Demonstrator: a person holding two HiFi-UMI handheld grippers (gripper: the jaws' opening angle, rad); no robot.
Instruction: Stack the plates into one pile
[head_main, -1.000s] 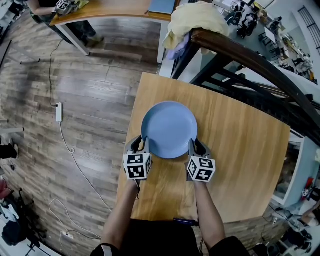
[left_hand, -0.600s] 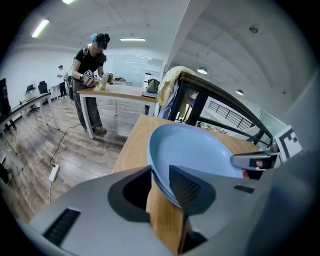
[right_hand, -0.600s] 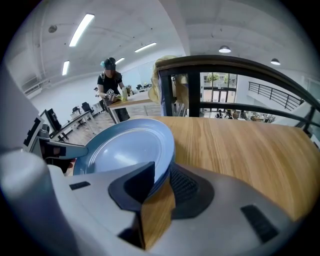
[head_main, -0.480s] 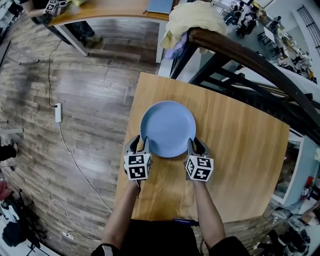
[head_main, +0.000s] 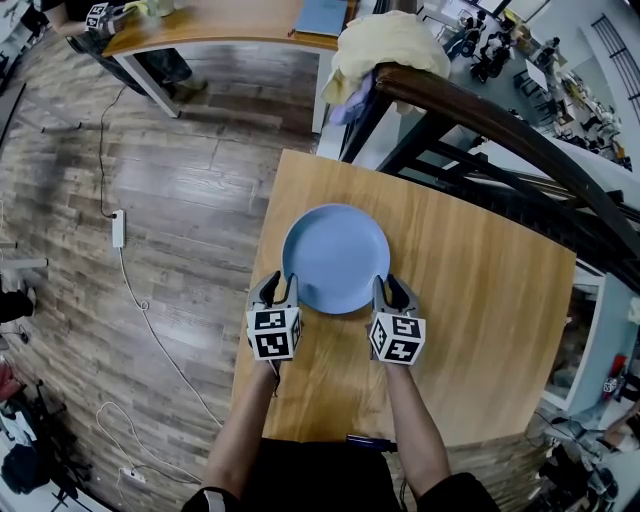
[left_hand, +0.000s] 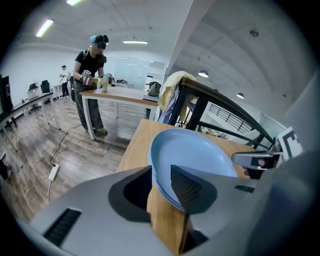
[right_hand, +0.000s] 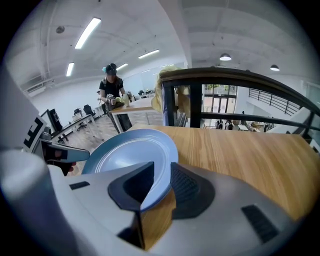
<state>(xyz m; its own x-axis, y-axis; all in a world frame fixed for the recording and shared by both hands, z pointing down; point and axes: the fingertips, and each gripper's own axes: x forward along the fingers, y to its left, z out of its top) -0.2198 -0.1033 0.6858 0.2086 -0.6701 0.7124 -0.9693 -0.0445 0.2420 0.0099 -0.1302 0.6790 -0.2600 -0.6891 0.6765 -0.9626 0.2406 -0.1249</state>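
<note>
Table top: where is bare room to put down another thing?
Free: the wide wood between the plates and the right edge of the table; a narrower strip behind them. Crowded: the plates' near rim, between the jaws of the left gripper and the right gripper, which have just been opening.

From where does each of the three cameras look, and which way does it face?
Head view: on the person's head, facing steeply down at the table and blue plate pile; forearms, left hand-held gripper and right hand-held gripper show.
Left gripper view: rides that hand-held gripper, facing along its jaws, which have just been opening, pile rim between; the other's tip shows right.
Right gripper view: the mirror case, jaws likewise around the rim; the other's tip shows left.
Shared: both gripper views show the pile and a distant standing person.
</note>
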